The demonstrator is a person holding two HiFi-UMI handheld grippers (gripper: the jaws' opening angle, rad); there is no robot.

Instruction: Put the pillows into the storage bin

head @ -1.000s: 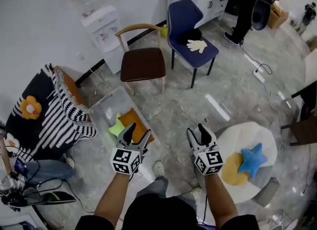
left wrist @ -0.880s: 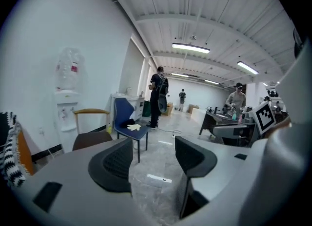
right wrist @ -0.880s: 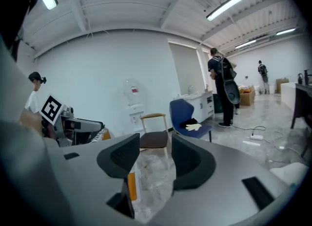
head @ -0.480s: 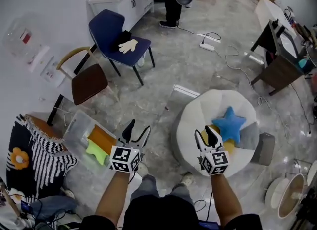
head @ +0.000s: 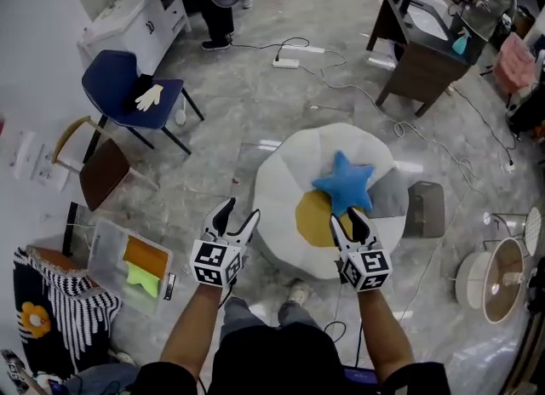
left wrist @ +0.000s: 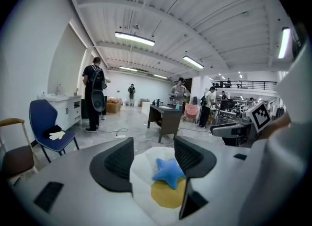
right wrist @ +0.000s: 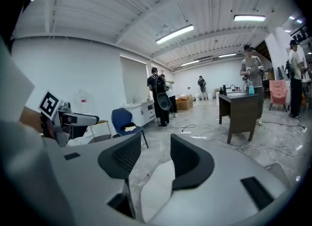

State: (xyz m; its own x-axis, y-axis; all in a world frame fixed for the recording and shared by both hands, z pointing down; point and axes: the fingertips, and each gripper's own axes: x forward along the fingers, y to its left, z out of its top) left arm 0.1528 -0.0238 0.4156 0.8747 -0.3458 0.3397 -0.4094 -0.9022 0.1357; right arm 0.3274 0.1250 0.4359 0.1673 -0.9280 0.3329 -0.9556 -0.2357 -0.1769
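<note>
We turn from the storage bin [head: 104,253] back for more.
Left gripper [head: 238,210] and right gripper [head: 347,217], jaws apart and empty, now face the star pillow [head: 342,185] and yellow pillow [head: 312,223].

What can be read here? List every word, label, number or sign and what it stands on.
None legible.
Left gripper and right gripper: black-and-white square markers on their cubes, patterns only, no text.
The white dispenser by the wall: marks too blurred to read.
</note>
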